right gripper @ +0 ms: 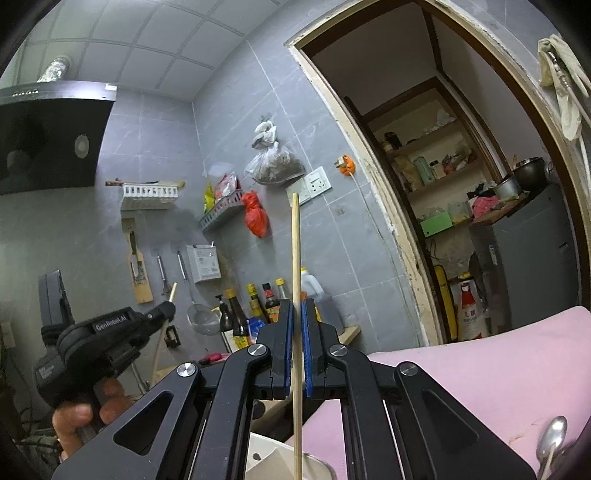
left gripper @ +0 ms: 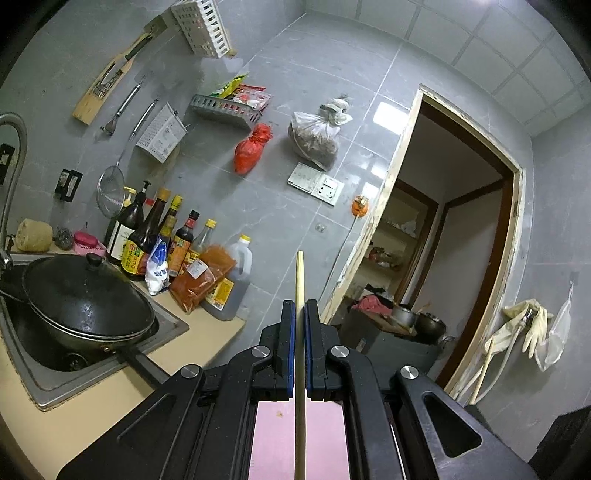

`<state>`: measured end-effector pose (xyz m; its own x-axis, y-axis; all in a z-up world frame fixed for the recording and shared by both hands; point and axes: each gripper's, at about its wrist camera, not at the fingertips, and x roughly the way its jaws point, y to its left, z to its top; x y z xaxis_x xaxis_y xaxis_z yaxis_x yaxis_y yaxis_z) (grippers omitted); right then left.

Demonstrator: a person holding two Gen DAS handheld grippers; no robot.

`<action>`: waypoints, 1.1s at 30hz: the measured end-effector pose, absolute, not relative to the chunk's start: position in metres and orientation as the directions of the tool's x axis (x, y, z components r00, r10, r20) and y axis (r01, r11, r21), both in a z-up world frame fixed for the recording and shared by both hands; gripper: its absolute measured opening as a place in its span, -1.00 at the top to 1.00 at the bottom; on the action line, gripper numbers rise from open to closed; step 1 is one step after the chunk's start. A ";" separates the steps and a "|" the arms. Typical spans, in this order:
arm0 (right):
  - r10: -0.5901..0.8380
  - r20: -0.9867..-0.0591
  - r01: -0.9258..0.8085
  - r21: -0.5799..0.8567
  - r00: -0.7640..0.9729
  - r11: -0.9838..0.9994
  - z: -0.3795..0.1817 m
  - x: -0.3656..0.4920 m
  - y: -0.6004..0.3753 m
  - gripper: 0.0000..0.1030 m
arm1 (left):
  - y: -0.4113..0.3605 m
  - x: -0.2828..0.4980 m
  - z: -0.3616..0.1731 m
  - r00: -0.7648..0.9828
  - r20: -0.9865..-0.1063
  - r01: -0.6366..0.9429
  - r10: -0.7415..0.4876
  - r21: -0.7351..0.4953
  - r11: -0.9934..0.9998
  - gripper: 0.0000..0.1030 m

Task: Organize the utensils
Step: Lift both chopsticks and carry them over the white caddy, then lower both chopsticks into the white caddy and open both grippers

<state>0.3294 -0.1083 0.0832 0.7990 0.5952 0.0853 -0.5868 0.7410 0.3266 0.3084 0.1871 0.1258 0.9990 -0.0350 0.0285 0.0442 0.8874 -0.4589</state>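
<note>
My left gripper (left gripper: 300, 306) is shut on a pale wooden chopstick (left gripper: 300, 280) that runs between its blue pads and points up and away over a pink cloth (left gripper: 325, 439). My right gripper (right gripper: 297, 306) is shut on a second wooden chopstick (right gripper: 295, 251), held upright. In the right wrist view the left gripper (right gripper: 162, 312) shows at the lower left in a hand, with its chopstick (right gripper: 172, 291) sticking out. A metal spoon (right gripper: 552, 439) lies at the lower right on the pink cloth (right gripper: 480, 369). A white container (right gripper: 266, 458) sits below the right gripper.
A black wok (left gripper: 85, 295) sits in the sink (left gripper: 92, 373) at the left. Sauce bottles (left gripper: 147, 236) and an oil jug (left gripper: 231, 284) stand against the tiled wall. A white wall rack (left gripper: 203, 26), a grey shelf (left gripper: 225, 110) and hanging utensils are above. A doorway (left gripper: 443, 240) opens to the right.
</note>
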 end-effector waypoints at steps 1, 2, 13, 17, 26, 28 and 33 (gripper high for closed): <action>0.594 0.081 -0.585 0.320 0.801 0.745 0.083 0.329 -0.108 0.94 | 0.189 0.309 0.125 0.999 0.026 0.046 -0.038 -0.466 0.884 0.95; 0.592 0.079 -0.584 0.314 0.802 0.749 0.083 0.329 -0.108 0.94 | 0.190 0.310 0.124 0.999 0.028 0.050 -0.043 -0.472 0.880 0.95; 0.595 0.049 -0.585 0.267 0.802 0.766 0.070 0.320 -0.106 0.94 | 0.186 0.309 0.122 0.995 0.025 0.097 -0.096 -0.447 0.889 0.95; 0.607 0.034 -0.593 0.270 0.794 0.759 0.064 0.320 -0.106 0.94 | 0.178 0.307 0.119 0.994 -0.002 0.096 -0.106 -0.401 0.911 0.95; 0.622 -0.038 -0.592 0.266 0.782 0.761 0.062 0.319 -0.109 0.92 | 0.159 0.297 0.101 0.983 -0.126 0.092 -0.134 -0.293 0.952 0.94; 0.622 -0.060 -0.591 0.254 0.780 0.766 0.063 0.316 -0.110 0.89 | 0.153 0.295 0.095 0.976 -0.159 0.101 -0.147 -0.268 0.958 0.94; 0.616 -0.098 -0.582 0.239 0.782 0.777 0.068 0.306 -0.119 0.64 | 0.138 0.289 0.082 0.954 -0.231 0.134 -0.189 -0.236 0.963 0.68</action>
<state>0.3061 -0.1189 0.0677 0.7817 0.6158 -0.0982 -0.5823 0.7772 0.2386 0.2891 0.1382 0.0816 0.9543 -0.1890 -0.2315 0.1335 0.9626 -0.2356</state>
